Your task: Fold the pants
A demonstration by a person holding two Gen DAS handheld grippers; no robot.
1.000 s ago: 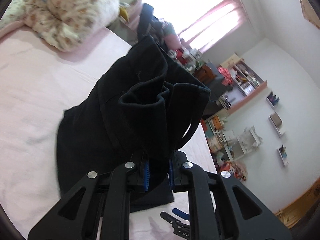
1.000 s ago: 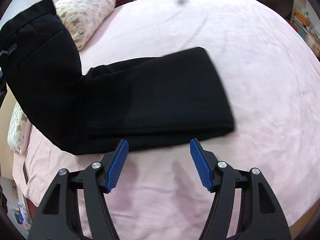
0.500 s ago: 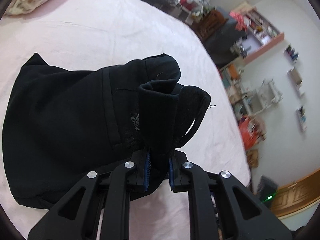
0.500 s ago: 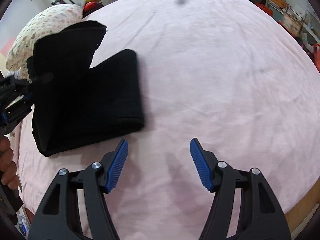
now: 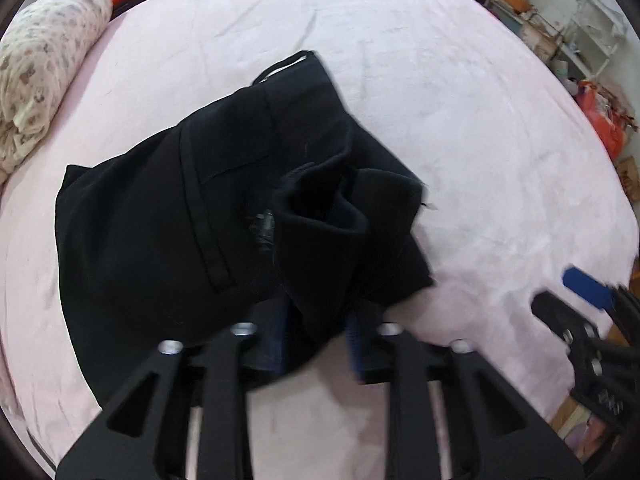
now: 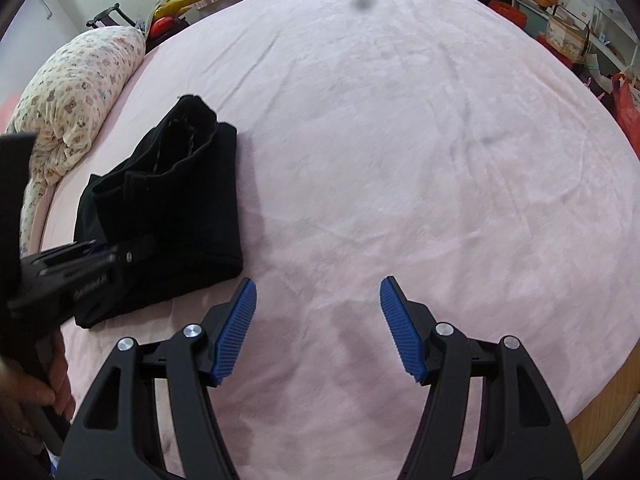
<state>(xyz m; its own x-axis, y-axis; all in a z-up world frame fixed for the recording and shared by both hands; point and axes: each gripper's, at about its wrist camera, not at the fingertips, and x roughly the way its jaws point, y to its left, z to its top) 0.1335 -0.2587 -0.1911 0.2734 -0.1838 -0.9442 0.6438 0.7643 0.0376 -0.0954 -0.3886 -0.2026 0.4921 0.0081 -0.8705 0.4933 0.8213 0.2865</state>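
Observation:
Black pants (image 5: 160, 220) lie folded in a pile on the pink bed (image 5: 460, 120), the waistband end bunched on top. My left gripper (image 5: 316, 340) points down at the near edge of the pile. Its jaws are opening; a fold of black cloth still sits between the blue pads (image 5: 354, 344), which stand apart from it. In the right wrist view the pants (image 6: 192, 200) lie at the left with the left gripper (image 6: 100, 256) over them. My right gripper (image 6: 316, 320) hangs open over bare sheet, nothing between its fingers.
A floral pillow (image 6: 80, 88) lies at the bed's far left, behind the pants. A person's hand (image 6: 52, 380) holds the left gripper's handle. Shelves and boxes (image 6: 568, 8) crowd the room beyond the bed's right side. The bed's wooden edge (image 6: 600, 420) runs at lower right.
The left gripper swung down and laid the raised waist end over the folded legs, then its jaws spread. The right gripper drifted right, away from the pants, still open.

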